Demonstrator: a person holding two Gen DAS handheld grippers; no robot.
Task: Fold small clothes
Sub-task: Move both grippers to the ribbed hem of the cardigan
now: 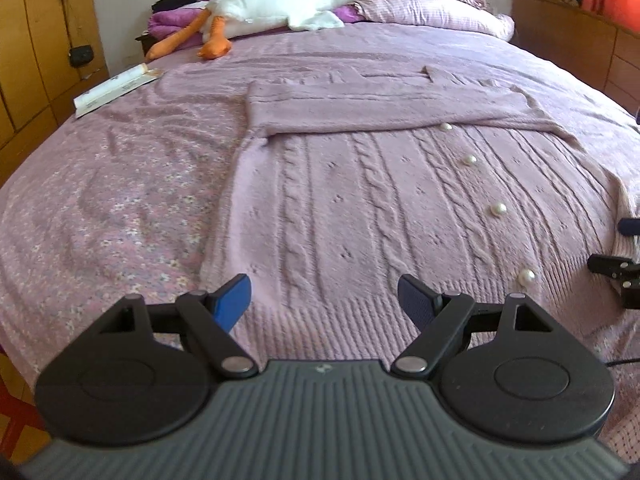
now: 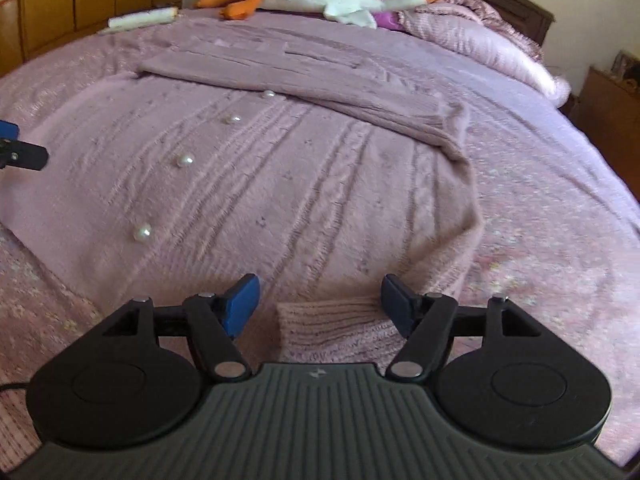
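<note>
Left hand-held gripper [image 1: 324, 300]: nearest the lens in the left view, its blue pads spread apart with nothing between them, poised above the ribbed hem [image 1: 320, 312] of the cardigan.
Right hand-held gripper [image 2: 318, 304]: jaws likewise apart and empty; a ribbed cuff [image 2: 332, 328] lies just in front of them, between the pads.
Cardigan [image 1: 380, 200]: pale pink cable knit, spread flat on the bed [image 1: 100, 200], near edge toward the cameras, one sleeve [image 1: 380, 108] folded across the far part.
Pearl buttons [image 1: 498, 209]: a row running near to far along the front, right of centre in the left view.
Handling, as a judgement: light, soft and limp; it will sag and stretch if lifted by one point, and the fuzzy knit should grip well on the pads.
Where to take hold: the ribbed hem corners or the cuff, where the fabric is firmer; keep off the buttons, which may slip or snag.
Far end: a plush goose [image 1: 280, 12] and pillows [image 1: 432, 12], well apart from the garment.
</note>
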